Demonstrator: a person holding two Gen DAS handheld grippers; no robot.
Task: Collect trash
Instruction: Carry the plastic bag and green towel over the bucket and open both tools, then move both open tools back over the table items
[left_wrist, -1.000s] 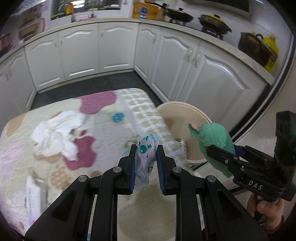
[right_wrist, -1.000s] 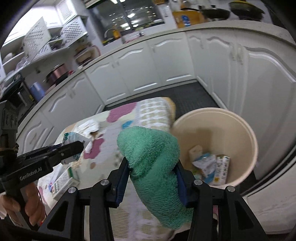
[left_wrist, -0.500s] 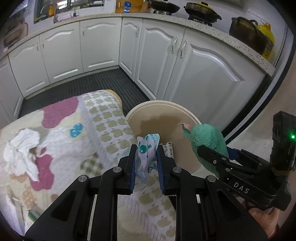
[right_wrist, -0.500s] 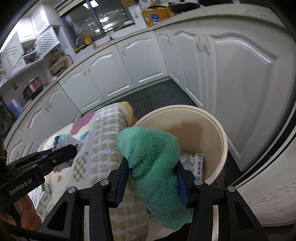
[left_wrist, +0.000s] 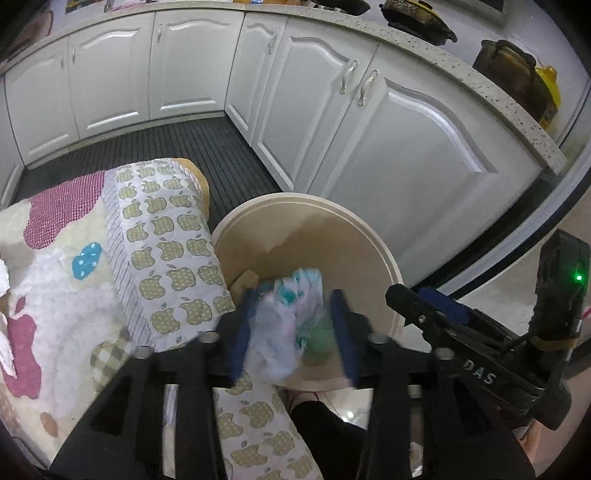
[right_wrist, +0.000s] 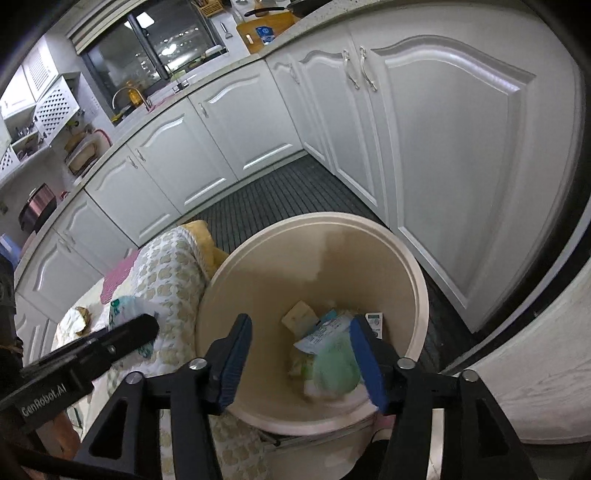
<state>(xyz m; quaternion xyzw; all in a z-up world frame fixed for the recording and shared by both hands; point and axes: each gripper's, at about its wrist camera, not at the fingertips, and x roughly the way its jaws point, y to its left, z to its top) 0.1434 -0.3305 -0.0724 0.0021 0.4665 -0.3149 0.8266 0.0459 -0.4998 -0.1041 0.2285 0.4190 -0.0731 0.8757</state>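
Directly above bin rim (right_wrist: 413, 273): right gripper (right_wrist: 301, 360), jaws opening, nothing between.

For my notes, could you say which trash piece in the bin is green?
The fuzzy cloth; the cartons and wrapper behind it are mostly white or beige.

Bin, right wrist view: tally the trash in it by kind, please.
Green cloth: 1
Crumpled wrapper: 1
Beige box: 1
Printed carton: 1
Total: 4 that can be told apart in the bin.
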